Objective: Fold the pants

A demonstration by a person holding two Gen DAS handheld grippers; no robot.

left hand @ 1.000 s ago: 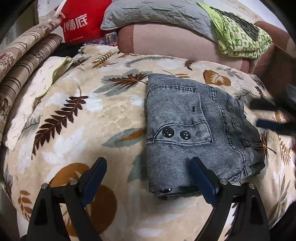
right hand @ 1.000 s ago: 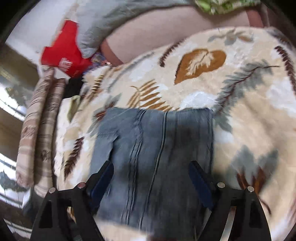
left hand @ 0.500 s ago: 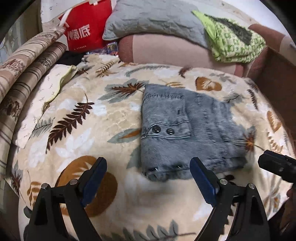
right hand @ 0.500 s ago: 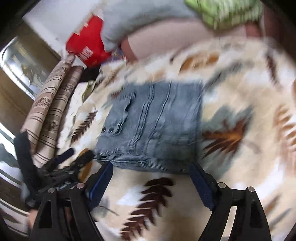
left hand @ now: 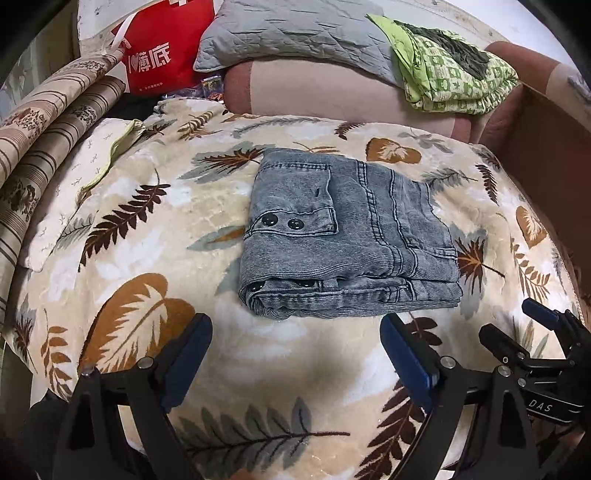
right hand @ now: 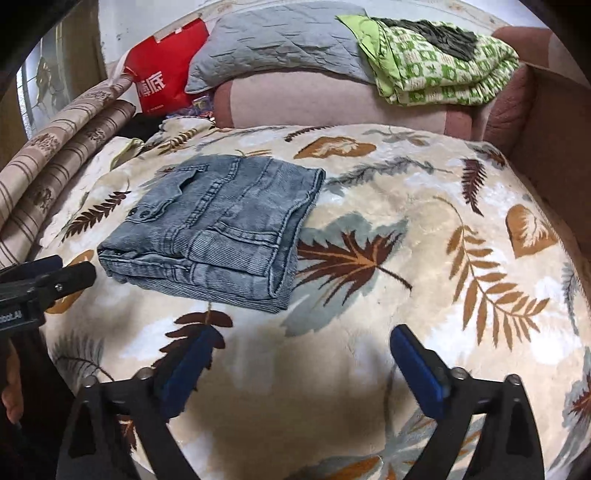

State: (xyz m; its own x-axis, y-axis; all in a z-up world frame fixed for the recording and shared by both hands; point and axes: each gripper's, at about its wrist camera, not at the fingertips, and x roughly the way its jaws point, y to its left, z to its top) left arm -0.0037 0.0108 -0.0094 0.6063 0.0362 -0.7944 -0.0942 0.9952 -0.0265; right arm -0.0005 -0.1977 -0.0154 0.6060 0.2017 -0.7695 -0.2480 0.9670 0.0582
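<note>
From the left wrist view: left gripper (left hand: pixel 295 360) spread wide, blue pads holding nothing, hovering low over the leaf-print blanket (left hand: pixel 122 258). Straight ahead of the pads and just beyond them, the pants (left hand: pixel 343 236), grey-blue denim folded into a compact thick rectangle, lying flat mid-blanket with the buttoned pocket flap on top. Long axis running crosswise to the fingers, the stacked, layered edge facing the tool. Off to the lower right, part of the right gripper (left hand: pixel 532 332) in sight, clear of the cloth. Behind the blanket, a grey pillow (left hand: pixel 295 33), a green patterned cloth (left hand: pixel 454 74) and a red bag (left hand: pixel 162 55). From the right wrist view: right gripper (right hand: pixel 301 363) likewise gaping, empty, over bare blanket (right hand: pixel 424 258). Pants (right hand: pixel 218 229) ahead and well off to the left of its line, long axis slanting from near-left to far-right, the nearest corner pointing roughly toward the pads. Left gripper (right hand: pixel 44 277) showing at the left margin, close beside the bundle's near-left end, not touching. Judged from both views: left tool the nearer and squarely aligned, right tool needing a reach across to the left; fold apparently complete, so little left beyond a tidying press, if any.
</note>
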